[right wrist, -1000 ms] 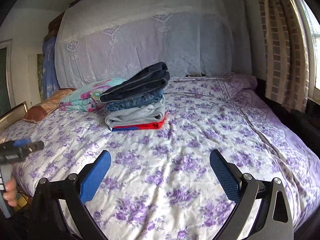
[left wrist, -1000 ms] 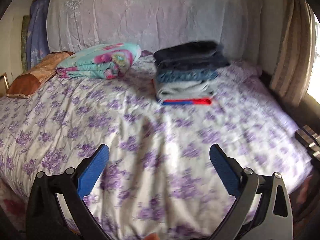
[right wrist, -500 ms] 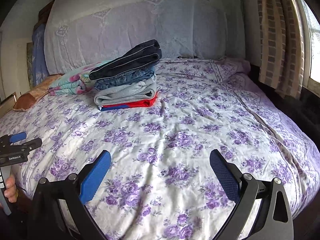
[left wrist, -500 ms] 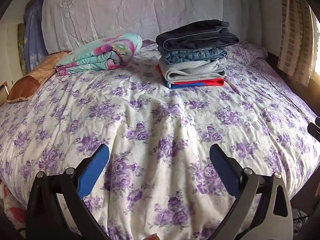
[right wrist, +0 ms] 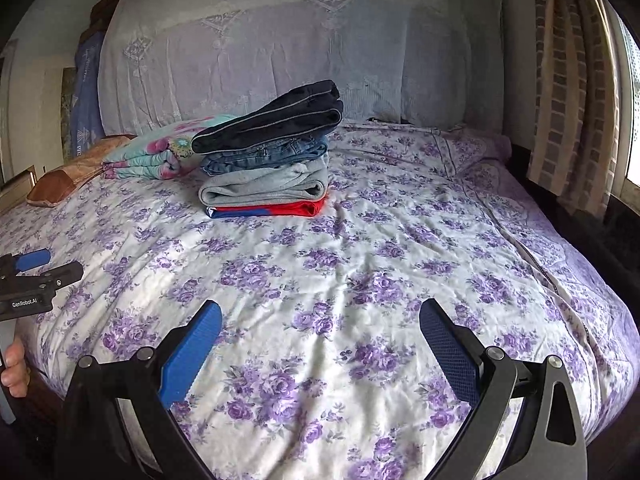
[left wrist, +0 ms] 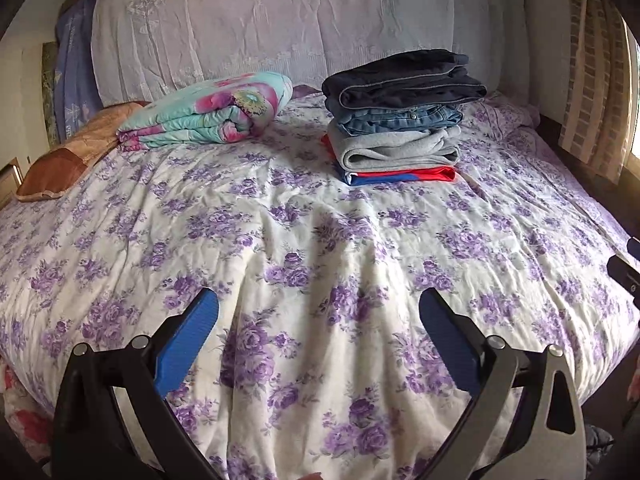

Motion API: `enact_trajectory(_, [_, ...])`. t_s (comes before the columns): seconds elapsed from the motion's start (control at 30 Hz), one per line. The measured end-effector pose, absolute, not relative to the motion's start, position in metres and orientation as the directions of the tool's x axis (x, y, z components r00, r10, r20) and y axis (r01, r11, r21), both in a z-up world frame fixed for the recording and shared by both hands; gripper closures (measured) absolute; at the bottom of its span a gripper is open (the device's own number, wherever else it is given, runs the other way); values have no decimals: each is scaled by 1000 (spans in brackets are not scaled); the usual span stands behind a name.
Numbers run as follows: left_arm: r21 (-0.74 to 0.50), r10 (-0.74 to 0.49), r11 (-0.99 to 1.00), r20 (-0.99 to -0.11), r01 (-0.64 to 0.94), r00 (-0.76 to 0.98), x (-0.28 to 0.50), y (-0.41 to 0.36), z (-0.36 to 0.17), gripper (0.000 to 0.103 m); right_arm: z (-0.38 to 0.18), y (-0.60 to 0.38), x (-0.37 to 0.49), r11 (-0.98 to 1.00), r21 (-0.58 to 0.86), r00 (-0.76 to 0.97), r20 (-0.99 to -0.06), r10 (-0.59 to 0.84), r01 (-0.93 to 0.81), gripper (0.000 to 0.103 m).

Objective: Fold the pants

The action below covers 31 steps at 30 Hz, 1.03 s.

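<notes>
A stack of folded pants (left wrist: 400,120) (right wrist: 268,160) rests toward the head of the bed: dark navy on top, blue denim, grey fleece, and a red-and-blue pair underneath. My left gripper (left wrist: 318,340) hovers open over the foot of the bed, far short of the stack, with nothing between its blue pads. My right gripper (right wrist: 320,344) is open too, empty, also over the near end of the bedspread. In the right wrist view the left gripper's body (right wrist: 28,284) shows at the left edge, held by a hand (right wrist: 14,372).
The bed carries a white bedspread with purple flowers (left wrist: 304,248) (right wrist: 360,264). A folded floral quilt (left wrist: 208,114) and a brown pillow (left wrist: 68,160) lie at the back left. A padded headboard (left wrist: 280,20) stands behind. Curtains (right wrist: 572,80) hang at the right.
Both grippers have moved slightly toward the bed, so the stack looks a little larger and sharper. Both stay open and empty; the stack has not moved.
</notes>
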<state>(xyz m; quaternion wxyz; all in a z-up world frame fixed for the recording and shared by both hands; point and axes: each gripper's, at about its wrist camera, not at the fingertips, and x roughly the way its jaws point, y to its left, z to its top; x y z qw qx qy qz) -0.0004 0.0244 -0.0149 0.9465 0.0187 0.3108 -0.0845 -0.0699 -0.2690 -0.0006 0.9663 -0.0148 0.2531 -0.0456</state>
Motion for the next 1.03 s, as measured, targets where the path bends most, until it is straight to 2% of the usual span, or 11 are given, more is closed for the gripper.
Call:
enact_trajectory(0.33, [7,-90,993,-602,118,794,1,26,-11,5,3,-278,-76,993,-34,876,-468,-114,111,3])
enact_trajectory(0.47, [90,-70,988,-485,129,871,-18,18,3,5,0,-281,-77,993,-21,875,-471,-109,112,3])
enact_trajectory(0.67, [118,-39,988,-447,102,894,-22,17,13,5,-2,-282,-78,994,-9,875,-473,-101,109,3])
enact_trajectory(0.77, [71,-41,994,-499,88,865,-14,24,13,5,-3,-283,-78,994,-9,874,-475,-103,112,3])
enact_trajectory(1.03, [47,-25,997,-568,63,822,-6,28,4,5,-8,-286,-78,994,5,869,-486,-95,112,3])
